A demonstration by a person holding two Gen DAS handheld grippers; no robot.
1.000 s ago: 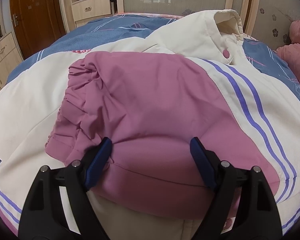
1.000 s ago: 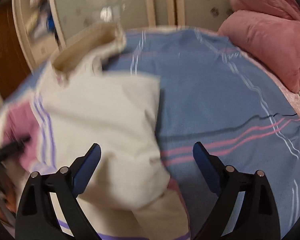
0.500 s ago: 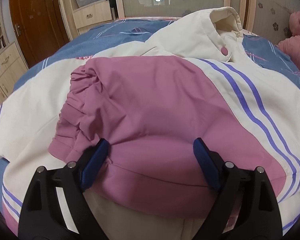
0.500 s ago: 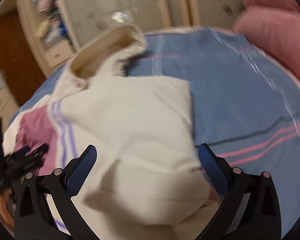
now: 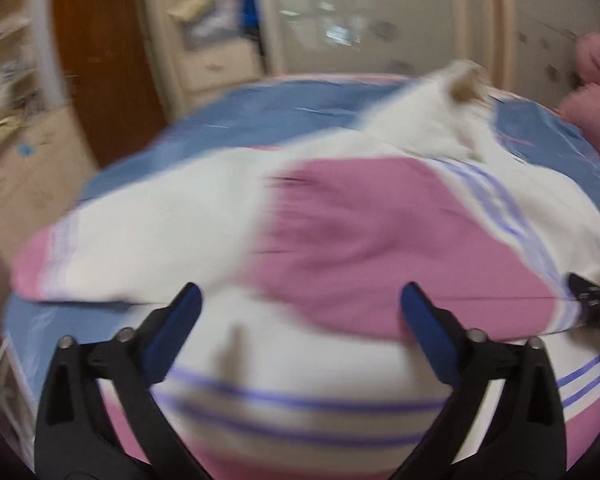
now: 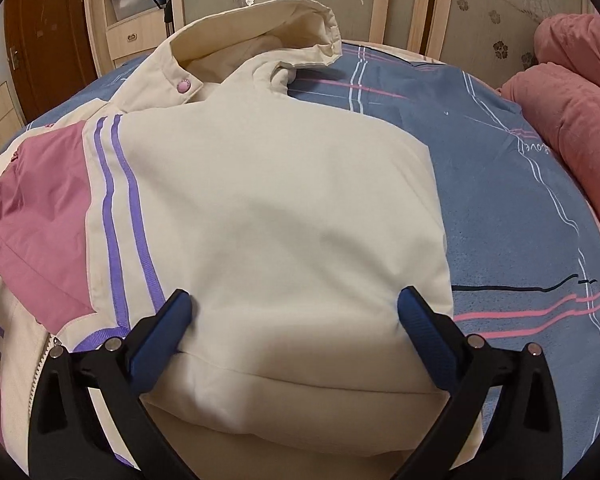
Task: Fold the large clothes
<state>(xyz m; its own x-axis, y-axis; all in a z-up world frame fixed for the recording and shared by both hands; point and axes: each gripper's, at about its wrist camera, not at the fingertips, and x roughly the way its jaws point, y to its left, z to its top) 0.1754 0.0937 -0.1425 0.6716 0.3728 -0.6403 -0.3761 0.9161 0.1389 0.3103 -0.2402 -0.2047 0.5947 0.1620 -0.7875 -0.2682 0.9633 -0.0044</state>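
Left wrist view: heavily smeared now, where the earlier frames were sharp. The pink sleeve (image 5: 380, 240) that sat between the blue pads a second ago lies farther off, ahead of the left gripper (image 5: 300, 312), and more of the striped hem shows beneath. Its jaws have just been opening; they stand spread wide with nothing gripped, the jacket (image 5: 172, 240) only lying below the gap.

Right wrist view: sharp now, blurred before. The cream sleeve fold (image 6: 284, 208) fills the frame closer than earlier. The right gripper (image 6: 296, 308) is spread to its widest; both pads (image 6: 420, 320) rest against the fold's near edge, one on each side, not pinching it.

The jacket lies across the blue bedspread (image 6: 500, 208), collar (image 6: 260, 36) toward the wardrobe (image 6: 132, 8), pink pillows (image 6: 572, 120) to the right.

Blur hides detail of collar and snap in the left view. A dark gripper tip enters at that view's right edge, cut off.
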